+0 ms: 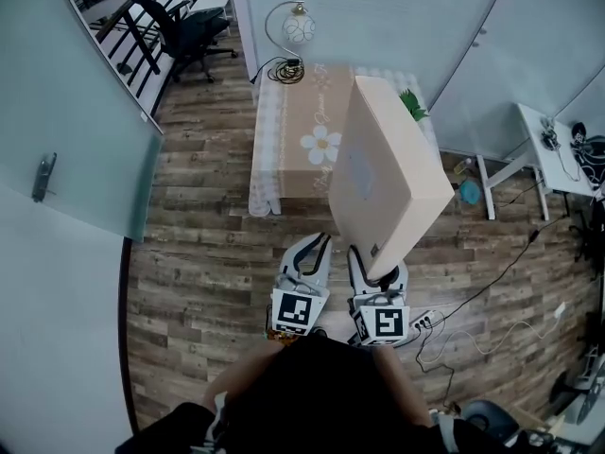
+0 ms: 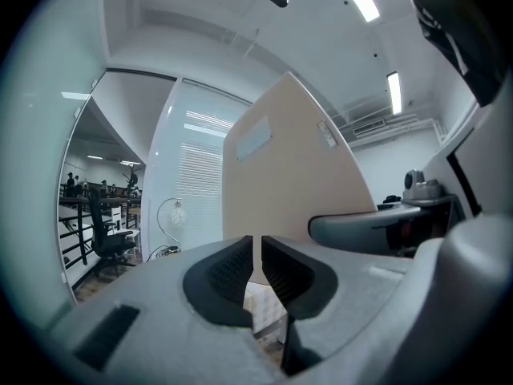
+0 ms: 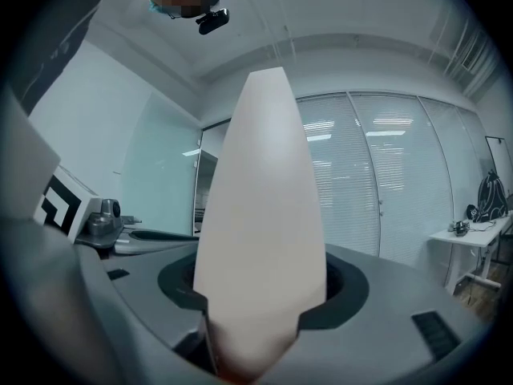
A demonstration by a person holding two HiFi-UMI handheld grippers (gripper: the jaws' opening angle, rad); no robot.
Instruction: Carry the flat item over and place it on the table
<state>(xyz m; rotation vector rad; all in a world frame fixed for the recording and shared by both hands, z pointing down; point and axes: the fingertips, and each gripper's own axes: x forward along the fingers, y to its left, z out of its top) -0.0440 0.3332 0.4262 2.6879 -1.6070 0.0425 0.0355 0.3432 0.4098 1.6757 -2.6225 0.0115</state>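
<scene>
My right gripper (image 3: pixel 260 299) pinches the flat beige box (image 1: pixel 388 173) by its lower end; the box stands upright and tilted, short of the table (image 1: pixel 284 159). My left gripper (image 2: pixel 257 271) has its jaws almost together, empty it seems.

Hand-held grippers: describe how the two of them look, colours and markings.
The left hand-held gripper and the right hand-held gripper have smooth light grey shells with rounded contours. Each carries a white cube printed with black square markers at its rear. The left one's pads are black and ribbed. The person wears a dark top.
</scene>
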